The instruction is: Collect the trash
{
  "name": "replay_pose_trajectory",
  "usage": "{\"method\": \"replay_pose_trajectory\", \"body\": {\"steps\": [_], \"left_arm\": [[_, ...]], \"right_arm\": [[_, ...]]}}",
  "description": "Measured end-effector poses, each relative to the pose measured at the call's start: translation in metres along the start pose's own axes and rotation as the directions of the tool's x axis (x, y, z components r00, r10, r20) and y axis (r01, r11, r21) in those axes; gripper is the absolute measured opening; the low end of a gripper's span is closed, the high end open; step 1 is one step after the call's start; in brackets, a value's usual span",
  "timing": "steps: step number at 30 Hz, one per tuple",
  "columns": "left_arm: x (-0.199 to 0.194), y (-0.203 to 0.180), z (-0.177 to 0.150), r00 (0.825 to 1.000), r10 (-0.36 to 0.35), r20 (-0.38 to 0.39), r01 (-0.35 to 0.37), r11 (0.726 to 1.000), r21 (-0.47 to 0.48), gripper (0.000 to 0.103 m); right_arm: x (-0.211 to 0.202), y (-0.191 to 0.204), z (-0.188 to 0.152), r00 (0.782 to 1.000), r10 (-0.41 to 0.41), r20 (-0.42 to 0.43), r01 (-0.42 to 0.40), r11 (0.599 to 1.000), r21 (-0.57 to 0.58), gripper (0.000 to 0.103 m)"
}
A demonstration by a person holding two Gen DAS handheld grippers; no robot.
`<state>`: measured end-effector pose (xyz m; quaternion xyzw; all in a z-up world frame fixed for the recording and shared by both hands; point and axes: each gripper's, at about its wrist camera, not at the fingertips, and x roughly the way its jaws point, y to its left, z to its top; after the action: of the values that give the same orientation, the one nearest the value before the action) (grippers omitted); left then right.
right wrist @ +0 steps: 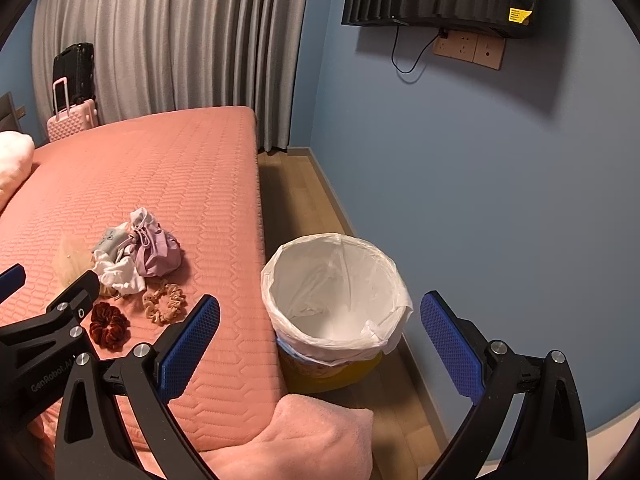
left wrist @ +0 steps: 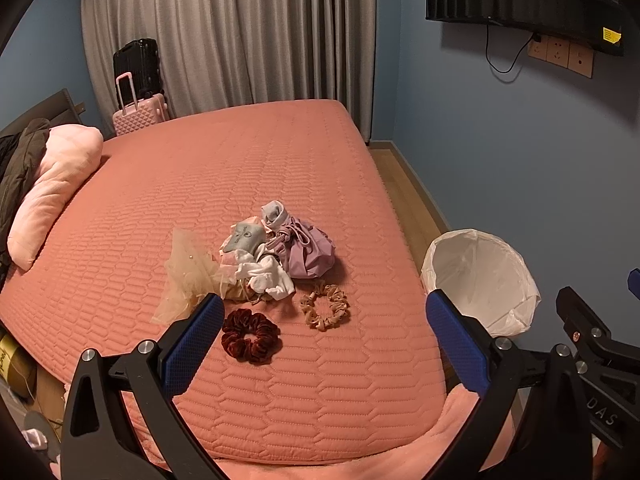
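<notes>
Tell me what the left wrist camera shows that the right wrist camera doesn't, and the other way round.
Only the left wrist view shows the dark jacket beside the pink pillow. Only the right wrist view shows the bin's yellow base and the whole inside of its white liner. Both show the dark red scrunchie, tan scrunchie, lilac pouch, trash bin and both open grippers: left gripper, right gripper.

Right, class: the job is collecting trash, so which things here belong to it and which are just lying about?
Job: heap of crumpled cloth and tulle scraps; white-lined waste bin; open left gripper; open right gripper.

Lying about: dark red velvet scrunchie; pink hard-shell suitcase; pale pink pillow.
</notes>
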<state>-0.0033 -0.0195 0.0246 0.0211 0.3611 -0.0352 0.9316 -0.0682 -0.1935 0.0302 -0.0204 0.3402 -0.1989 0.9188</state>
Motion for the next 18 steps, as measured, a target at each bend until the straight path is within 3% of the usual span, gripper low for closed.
{"method": "replay_pose_trajectory", "body": {"steps": [18], "left_arm": [[0.01, -0.012, 0.004, 1.0, 0.002, -0.031, -0.002, 1.0, -0.012, 0.096]], "right_arm": [[0.013, -0.007, 0.001, 1.0, 0.003, -0.013, -0.003, 1.0, 0.015, 0.097]]}}
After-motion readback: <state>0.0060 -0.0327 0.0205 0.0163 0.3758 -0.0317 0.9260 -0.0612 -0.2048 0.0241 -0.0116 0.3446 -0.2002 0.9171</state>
